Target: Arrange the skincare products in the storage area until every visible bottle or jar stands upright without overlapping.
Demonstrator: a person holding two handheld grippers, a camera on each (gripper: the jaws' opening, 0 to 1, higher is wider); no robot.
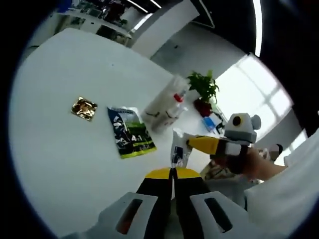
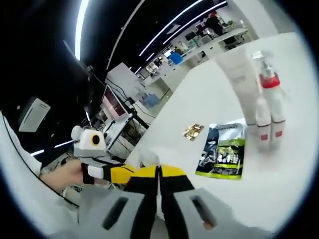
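Note:
A small white sachet with blue print [image 1: 179,149] hangs just above my left gripper [image 1: 173,172], whose yellow-tipped jaws are pressed together. My right gripper [image 1: 192,143] comes in from the right and appears shut on the sachet's edge. In the right gripper view the sachet [image 2: 149,159] shows as a white sliver at my right gripper's [image 2: 159,170] closed tips, and the left gripper [image 2: 130,174] points in from the left. Farther off on the white table [image 1: 60,164], a white tube [image 2: 239,74] and pump bottles [image 2: 269,107] lie flat together; the same cluster of bottles [image 1: 167,107] shows in the left gripper view.
A blue-and-green pouch [image 1: 130,132] and a gold foil sachet [image 1: 83,108] lie flat on the table, also seen as pouch [image 2: 224,149] and gold sachet [image 2: 193,131]. A potted plant [image 1: 204,89] and a blue item [image 1: 209,123] stand past the bottles.

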